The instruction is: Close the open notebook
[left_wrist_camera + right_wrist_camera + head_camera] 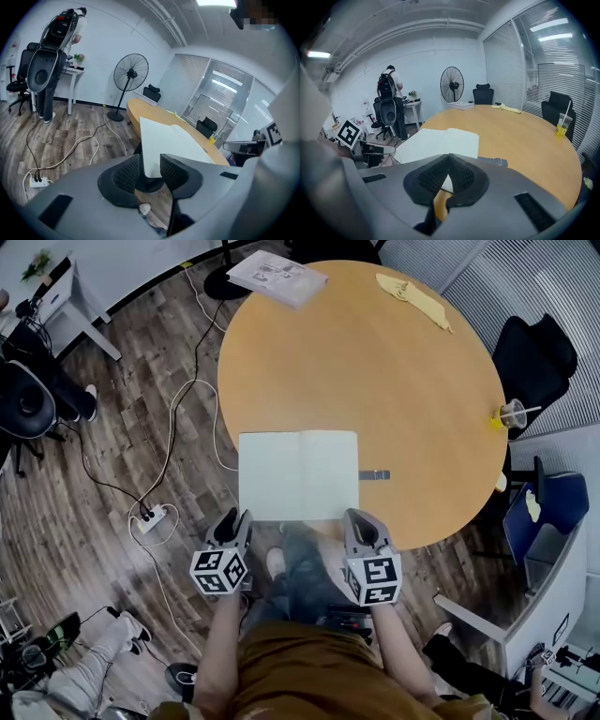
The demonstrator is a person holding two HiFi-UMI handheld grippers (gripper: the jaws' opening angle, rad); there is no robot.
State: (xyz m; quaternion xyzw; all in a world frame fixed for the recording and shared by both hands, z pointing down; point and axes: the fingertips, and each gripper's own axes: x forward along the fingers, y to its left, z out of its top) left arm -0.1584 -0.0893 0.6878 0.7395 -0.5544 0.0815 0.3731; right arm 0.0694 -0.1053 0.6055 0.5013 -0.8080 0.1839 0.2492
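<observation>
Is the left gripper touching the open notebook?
Cannot tell. In the left gripper view the notebook corner sits between the open jaws of the left gripper, but no clear gap or contact shows at either pad.

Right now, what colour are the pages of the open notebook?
White, with no marks visible. The notebook shows best in the head view.

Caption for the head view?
Left claw and right claw at near edge of open white notebook on round wooden table.
</observation>
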